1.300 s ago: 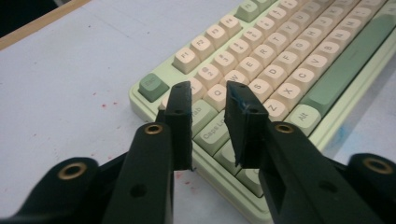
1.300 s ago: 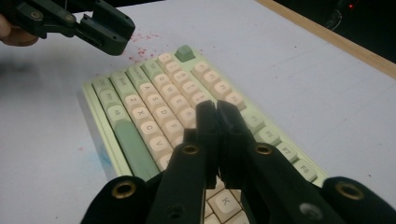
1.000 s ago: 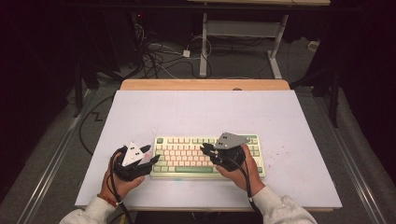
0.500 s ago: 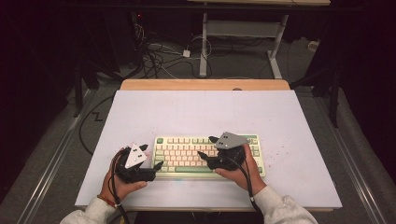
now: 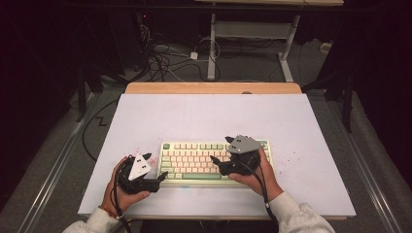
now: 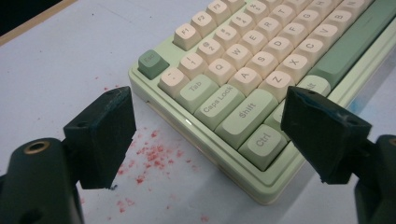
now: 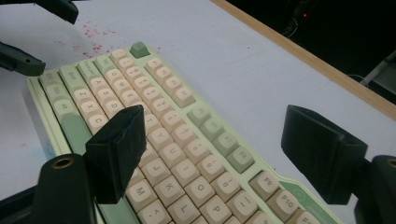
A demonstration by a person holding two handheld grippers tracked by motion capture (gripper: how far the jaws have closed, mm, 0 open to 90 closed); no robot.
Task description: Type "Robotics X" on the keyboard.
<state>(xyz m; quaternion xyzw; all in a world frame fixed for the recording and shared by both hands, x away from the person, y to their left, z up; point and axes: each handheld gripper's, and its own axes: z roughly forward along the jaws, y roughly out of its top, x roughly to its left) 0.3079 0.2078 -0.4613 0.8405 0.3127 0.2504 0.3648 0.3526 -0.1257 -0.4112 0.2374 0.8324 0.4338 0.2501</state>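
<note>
Pale-green keyboard with cream keycaps [image 5: 194, 160] lies flat near the front edge of the white worktop [image 5: 209, 116], the left gripper [image 5: 155, 174] spread wide around its near left corner beside red specks [image 6: 154, 156], the right gripper [image 5: 218, 158] spread wide above its right-hand keys, holding nothing

Table top [image 5: 204, 116]: pale, near white, with a wooden strip [image 5: 214, 88] along its far edge.
Red specks [image 6: 154, 156]: scattered on the surface just beside the near left end of the board; a fainter patch [image 5: 291, 154] lies to the right.
Floor cables [image 5: 167, 56]: tangled beyond the table, near a white plug [image 5: 194, 55].
Desk frame [image 5: 252, 34]: white legs, standing behind.
</note>
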